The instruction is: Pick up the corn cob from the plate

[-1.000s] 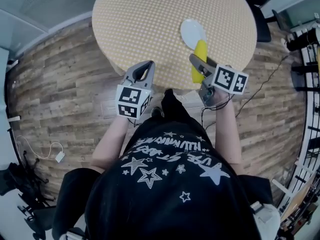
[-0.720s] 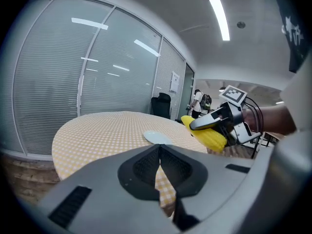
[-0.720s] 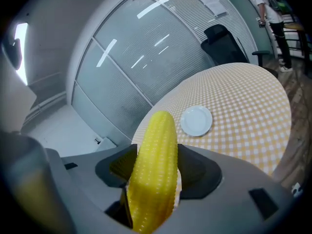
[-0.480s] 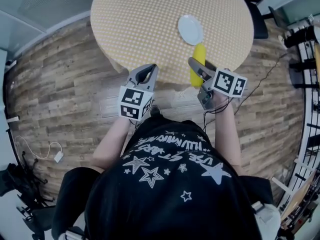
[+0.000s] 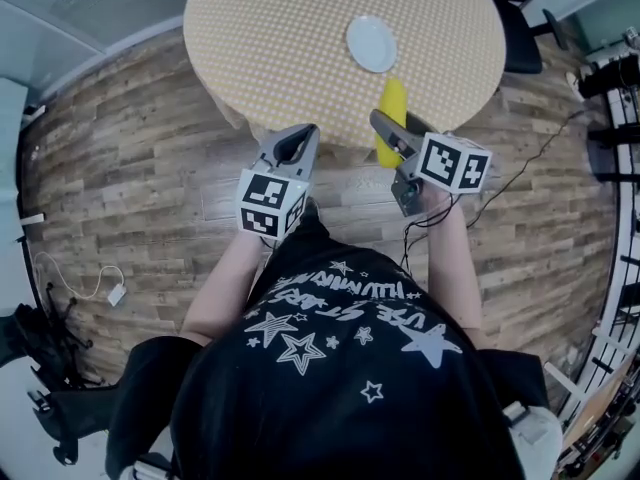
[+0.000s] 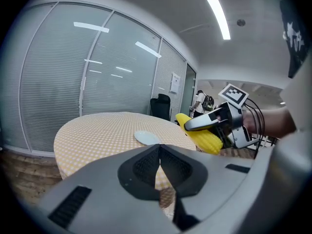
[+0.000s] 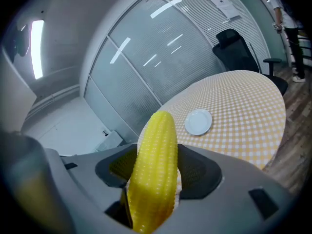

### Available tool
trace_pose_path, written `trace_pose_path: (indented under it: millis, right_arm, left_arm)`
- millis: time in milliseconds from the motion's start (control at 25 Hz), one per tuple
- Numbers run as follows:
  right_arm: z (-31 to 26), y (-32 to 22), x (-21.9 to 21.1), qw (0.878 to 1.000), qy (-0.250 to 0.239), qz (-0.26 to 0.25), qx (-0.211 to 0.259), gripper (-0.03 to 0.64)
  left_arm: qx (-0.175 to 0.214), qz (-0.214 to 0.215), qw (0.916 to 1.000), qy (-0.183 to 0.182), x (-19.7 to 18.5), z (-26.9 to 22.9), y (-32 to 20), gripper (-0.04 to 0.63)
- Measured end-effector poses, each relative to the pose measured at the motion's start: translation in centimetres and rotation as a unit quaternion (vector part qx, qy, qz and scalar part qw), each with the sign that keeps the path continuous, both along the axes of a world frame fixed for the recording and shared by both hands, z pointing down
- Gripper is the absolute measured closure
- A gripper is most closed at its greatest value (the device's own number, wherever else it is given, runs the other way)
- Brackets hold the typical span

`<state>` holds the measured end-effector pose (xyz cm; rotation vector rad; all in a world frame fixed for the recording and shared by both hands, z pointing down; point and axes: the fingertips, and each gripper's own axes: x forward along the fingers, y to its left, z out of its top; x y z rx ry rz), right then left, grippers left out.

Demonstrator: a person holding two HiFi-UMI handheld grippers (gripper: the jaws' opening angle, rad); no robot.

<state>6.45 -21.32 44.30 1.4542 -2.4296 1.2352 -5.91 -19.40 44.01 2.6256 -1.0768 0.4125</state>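
The yellow corn cob (image 7: 155, 165) stands lengthwise between the pads of my right gripper (image 7: 157, 175), which is shut on it. From the head view, the corn cob (image 5: 394, 101) hangs in the right gripper (image 5: 385, 124) over the near edge of the round table, short of the empty white plate (image 5: 372, 44). The left gripper view also catches the corn cob (image 6: 207, 137) in the right gripper (image 6: 210, 123), with the plate (image 6: 147, 137) behind. My left gripper (image 5: 303, 133) is shut and empty, its tips (image 6: 159, 156) meeting, just off the table's near edge.
The round table (image 5: 290, 28) carries a yellow checked cloth. A dark office chair (image 7: 237, 52) stands behind it. Wood-plank floor (image 5: 130, 138) surrounds the table, with cables (image 5: 70, 288) at the left and racks (image 5: 620, 88) at the right.
Both grippers have drawn back from the table toward the person. The corn cob has travelled with the right gripper, farther from the plate.
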Motion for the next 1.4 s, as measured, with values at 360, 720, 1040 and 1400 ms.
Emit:
trace_pose_path:
  millis: [360,720,1040,1400]
  right_arm:
    - [-1.8,4.6,1.9,0.999,0.011,-0.020,0.041,0.350]
    - [-3.0,10.9,4.2,0.997,0.000,-0.029,0.065,0.350]
    - [-2.4,17.4,6.4,0.997,0.003,-0.047,0.066,0.350]
    - [-2.5,22.9,8.2,0.996,-0.003,-0.055,0.067,0.350]
  left_arm:
    - [0.020,-0.007,0.9998,0.002,2.6,-1.3,4.4,0.588]
    - [0.030,-0.007,0.9995,0.001,5.9,-2.3,10.3,0.588]
    - [0.033,-0.020,0.9993,0.002,8.4,-2.8,17.1,0.588]
    - [0.033,-0.036,0.9988,0.000,9.5,-3.1,22.4,0.588]
